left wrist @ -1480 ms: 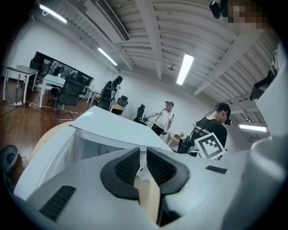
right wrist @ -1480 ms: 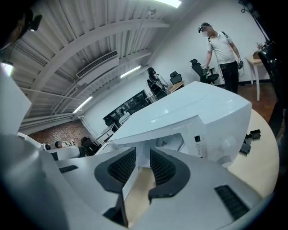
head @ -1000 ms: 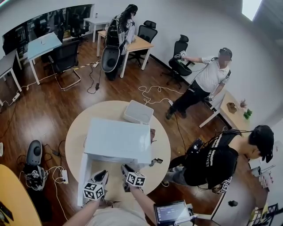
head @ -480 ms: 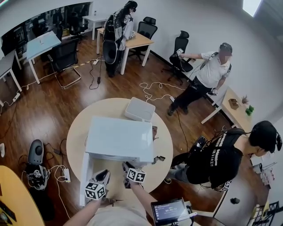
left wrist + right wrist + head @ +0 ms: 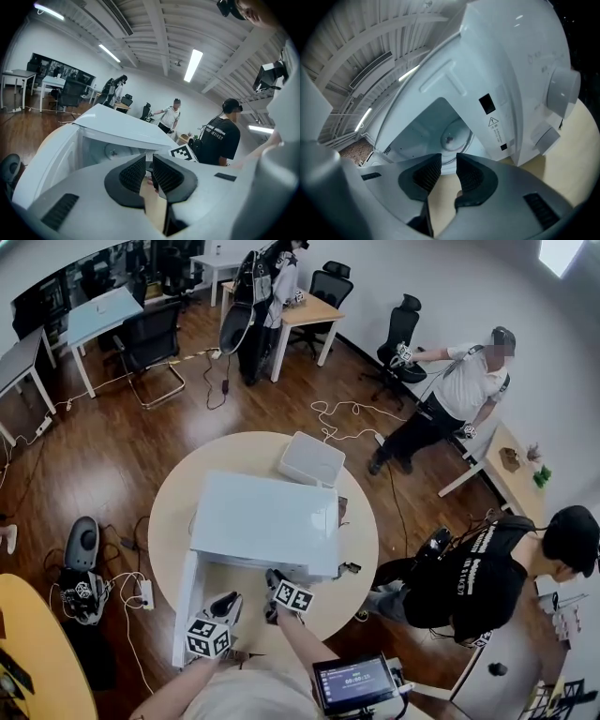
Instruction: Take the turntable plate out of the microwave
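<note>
While the white microwave point(image 5: 267, 521) stands on the round table point(image 5: 361, 554) with its door point(image 5: 185, 610) swung wide, the turntable plate point(image 5: 456, 136) lies seated on the cavity floor. Left gripper point(image 5: 149, 160): jaws a slim gap apart, empty, before the opening. Right gripper point(image 5: 448, 159): jaws parted, empty, aimed at the plate, short of it.

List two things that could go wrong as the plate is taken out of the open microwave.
The turntable plate lies flat, deep in the microwave. The right tool, empty and only part open, may get a poor hold on its rim and drop it. The left tool, beside the open door, may knock it.
</note>
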Motion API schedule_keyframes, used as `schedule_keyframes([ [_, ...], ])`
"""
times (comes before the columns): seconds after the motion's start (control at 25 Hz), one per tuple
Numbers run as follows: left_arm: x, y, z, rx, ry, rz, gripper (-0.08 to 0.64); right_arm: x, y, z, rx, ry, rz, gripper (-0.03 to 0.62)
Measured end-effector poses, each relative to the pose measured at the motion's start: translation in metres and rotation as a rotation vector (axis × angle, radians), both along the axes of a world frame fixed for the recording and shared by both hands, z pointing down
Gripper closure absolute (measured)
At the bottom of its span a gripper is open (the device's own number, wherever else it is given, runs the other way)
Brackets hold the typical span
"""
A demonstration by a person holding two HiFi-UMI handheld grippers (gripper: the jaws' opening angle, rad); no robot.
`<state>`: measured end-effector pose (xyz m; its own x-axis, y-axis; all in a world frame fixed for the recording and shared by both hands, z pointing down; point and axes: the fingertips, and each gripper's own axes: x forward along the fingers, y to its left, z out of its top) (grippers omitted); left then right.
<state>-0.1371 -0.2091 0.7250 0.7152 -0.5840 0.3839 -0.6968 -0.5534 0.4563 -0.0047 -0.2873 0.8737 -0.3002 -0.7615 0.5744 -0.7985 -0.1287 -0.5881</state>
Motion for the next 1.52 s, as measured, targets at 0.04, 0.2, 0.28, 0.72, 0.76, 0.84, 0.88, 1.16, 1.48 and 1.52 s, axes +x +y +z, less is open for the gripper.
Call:
schedule_keyframes([
  [0.04,-0.001,0.000,0.001,-0.002,0.000,-0.003,0.530,0.000,-0.002,0.003,-0.004,0.001,0.003,0.492],
  [0.2,-0.001,-0.001,0.003,-0.007,0.002,-0.020,0.531,0.000,-0.007,0.015,-0.012,0.011,0.005,0.492],
  [0.28,0.002,-0.006,0.003,-0.003,0.005,-0.022,0.531,0.003,-0.016,0.018,-0.007,0.016,0.011,0.492],
  [0.72,-0.001,-0.011,0.010,-0.029,0.006,-0.054,0.531,-0.007,-0.036,0.050,-0.043,0.000,0.042,0.492],
  [0.76,-0.002,-0.011,0.012,-0.033,0.005,-0.059,0.531,-0.008,-0.038,0.053,-0.045,-0.005,0.048,0.492],
  [0.84,-0.007,-0.011,0.015,-0.042,-0.003,-0.070,0.530,-0.012,-0.041,0.061,-0.049,-0.016,0.058,0.492],
  [0.88,-0.009,-0.009,0.016,-0.048,-0.008,-0.073,0.530,-0.014,-0.041,0.065,-0.054,-0.022,0.064,0.492],
  [1.16,-0.011,-0.009,0.021,-0.045,-0.027,-0.075,0.530,-0.015,-0.047,0.080,-0.061,-0.050,0.101,0.492],
  [1.48,-0.009,-0.010,0.025,-0.047,-0.035,-0.067,0.531,-0.014,-0.056,0.089,-0.069,-0.072,0.131,0.492],
  [1.52,-0.010,-0.010,0.025,-0.047,-0.036,-0.066,0.531,-0.015,-0.056,0.090,-0.071,-0.074,0.131,0.492],
])
